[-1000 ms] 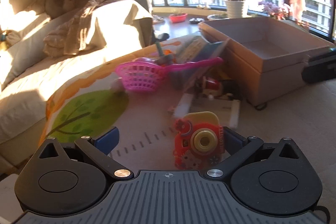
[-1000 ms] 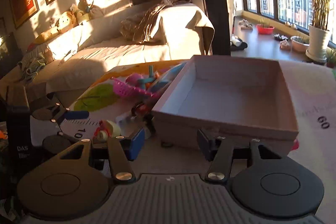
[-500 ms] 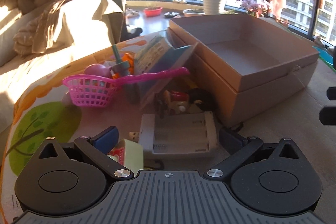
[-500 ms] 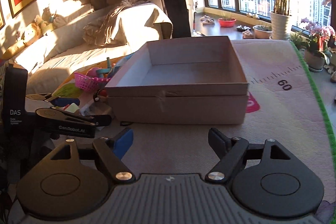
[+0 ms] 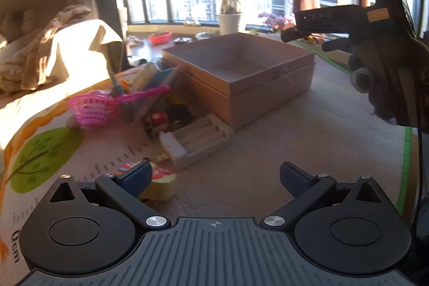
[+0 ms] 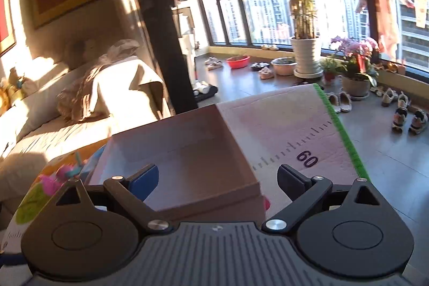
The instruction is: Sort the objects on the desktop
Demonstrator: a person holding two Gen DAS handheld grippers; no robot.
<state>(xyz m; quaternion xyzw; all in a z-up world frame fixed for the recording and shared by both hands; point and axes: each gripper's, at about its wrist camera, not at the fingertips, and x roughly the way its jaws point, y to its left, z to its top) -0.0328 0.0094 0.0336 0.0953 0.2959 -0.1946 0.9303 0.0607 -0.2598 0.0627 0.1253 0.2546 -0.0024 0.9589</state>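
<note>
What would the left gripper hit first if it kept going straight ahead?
Probably bare mat first, then the box; the left gripper is open and empty. The battery tray lies just left of that line. Depth is uncertain.

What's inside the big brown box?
The box looks empty: only its bare floor and walls show. The near corner of the floor is hidden behind the right gripper, so something small could sit there.

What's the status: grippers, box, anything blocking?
Left gripper open, empty, low over mat. Right gripper open, empty, above box. Box open, nothing inside. Toy camera at left finger; battery case ahead.
</note>
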